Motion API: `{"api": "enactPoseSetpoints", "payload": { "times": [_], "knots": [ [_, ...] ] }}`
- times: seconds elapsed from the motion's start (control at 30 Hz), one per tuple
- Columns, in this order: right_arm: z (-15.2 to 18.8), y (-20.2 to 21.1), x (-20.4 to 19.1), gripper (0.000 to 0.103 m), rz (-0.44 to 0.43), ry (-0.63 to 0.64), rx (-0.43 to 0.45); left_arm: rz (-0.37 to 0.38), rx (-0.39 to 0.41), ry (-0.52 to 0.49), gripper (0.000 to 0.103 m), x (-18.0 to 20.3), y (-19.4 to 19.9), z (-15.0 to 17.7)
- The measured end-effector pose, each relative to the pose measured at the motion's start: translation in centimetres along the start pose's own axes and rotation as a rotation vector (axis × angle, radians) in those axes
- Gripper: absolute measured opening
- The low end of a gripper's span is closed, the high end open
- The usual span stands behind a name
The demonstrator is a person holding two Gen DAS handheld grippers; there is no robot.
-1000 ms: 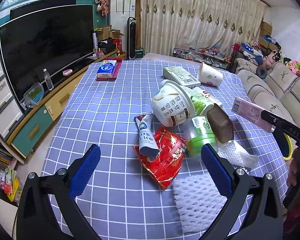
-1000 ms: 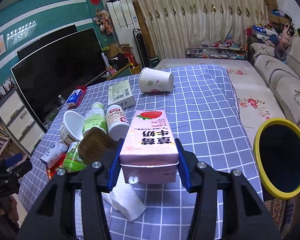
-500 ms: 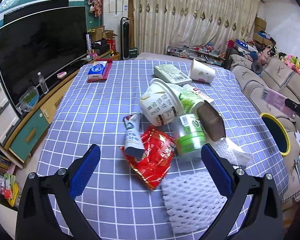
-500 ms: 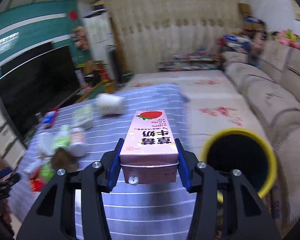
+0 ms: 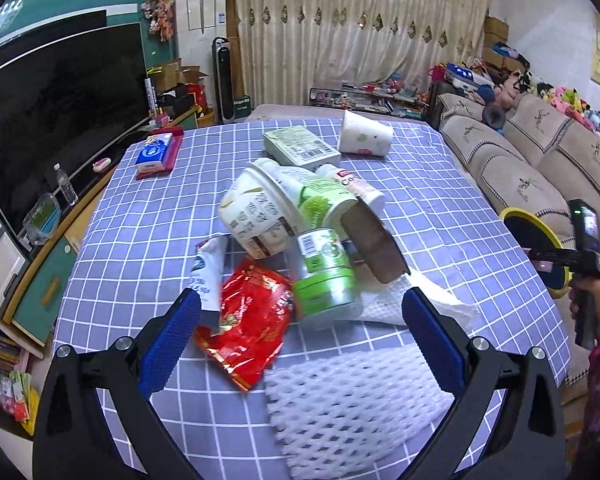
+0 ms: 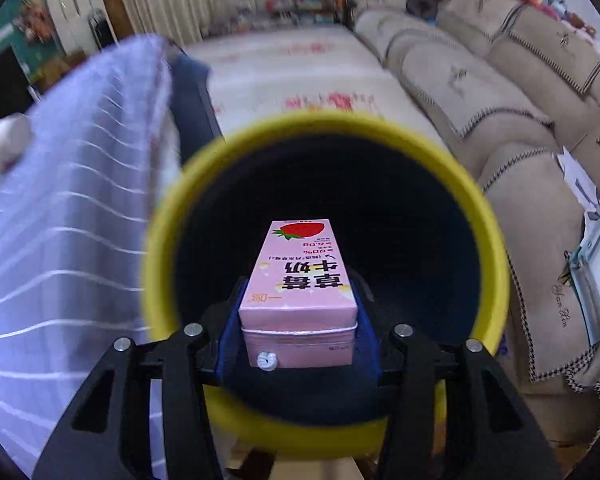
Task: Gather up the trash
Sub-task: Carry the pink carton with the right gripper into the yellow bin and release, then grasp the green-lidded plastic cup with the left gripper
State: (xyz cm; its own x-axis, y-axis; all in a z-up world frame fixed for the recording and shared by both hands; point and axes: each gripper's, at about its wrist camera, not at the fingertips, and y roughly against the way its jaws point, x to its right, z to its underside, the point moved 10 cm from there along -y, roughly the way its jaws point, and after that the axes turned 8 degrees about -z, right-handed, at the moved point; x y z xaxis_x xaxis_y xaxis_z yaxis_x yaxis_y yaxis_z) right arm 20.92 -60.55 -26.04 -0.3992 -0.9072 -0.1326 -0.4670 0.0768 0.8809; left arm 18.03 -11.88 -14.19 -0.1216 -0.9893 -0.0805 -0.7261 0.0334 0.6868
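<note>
My right gripper (image 6: pixel 298 316) is shut on a pink strawberry milk carton (image 6: pixel 300 280) and points down into the dark mouth of a yellow-rimmed bin (image 6: pixel 164 216). That bin (image 5: pixel 516 214) shows beyond the table's right edge in the left wrist view, with the right gripper (image 5: pixel 556 258) over it. My left gripper (image 5: pixel 300 328) is open above a pile of trash: a red snack wrapper (image 5: pixel 252 316), a green-lidded jar (image 5: pixel 324 276), a white tube (image 5: pixel 206 276), a white noodle cup (image 5: pixel 256 208), a brown tray (image 5: pixel 372 244) and white foam netting (image 5: pixel 352 404).
The table has a blue checked cloth (image 5: pixel 148 248). Farther back lie a green carton (image 5: pixel 300 148), a paper cup (image 5: pixel 364 138) and a tissue pack (image 5: pixel 154 154). A TV cabinet (image 5: pixel 48 240) runs along the left, a beige sofa (image 5: pixel 540 152) along the right.
My right gripper swung with the milk carton from over the table to above the bin's mouth and tipped downward. My left gripper moved a little closer over the trash pile, still open.
</note>
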Motion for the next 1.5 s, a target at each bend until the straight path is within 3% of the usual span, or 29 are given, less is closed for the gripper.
{"api": "enactPoseSetpoints", "payload": {
  "times": [0.23,0.47,0.97,1.2,1.43,1.5],
  "knots": [
    [0.3,-3.4,1.3,0.048,0.031,-0.007,-0.08,0.014,-0.031,-0.016,0.099,1.5,-1.0,0.3],
    [0.1,-5.0,1.9,0.048,0.026,-0.023,-0.092,0.021,-0.042,-0.038,0.099,2.6,-1.8,0.2],
    [0.4,-0.8,-0.8,0.052,-0.023,0.005,-0.002,0.036,-0.076,-0.035,0.099,2.9,-5.3,0.0],
    [0.6,-0.9,-0.7,0.053,-0.041,0.003,0.0,0.018,-0.089,-0.031,0.076,2.6,-6.7,-0.4],
    [0.8,-1.1,-0.5,0.053,-0.045,-0.003,-0.002,0.022,-0.118,-0.032,0.075,2.7,-7.9,0.0],
    [0.8,-1.2,-0.6,0.054,-0.048,-0.003,-0.003,0.013,-0.123,-0.036,0.068,2.7,-8.5,0.0]
  ]
}}
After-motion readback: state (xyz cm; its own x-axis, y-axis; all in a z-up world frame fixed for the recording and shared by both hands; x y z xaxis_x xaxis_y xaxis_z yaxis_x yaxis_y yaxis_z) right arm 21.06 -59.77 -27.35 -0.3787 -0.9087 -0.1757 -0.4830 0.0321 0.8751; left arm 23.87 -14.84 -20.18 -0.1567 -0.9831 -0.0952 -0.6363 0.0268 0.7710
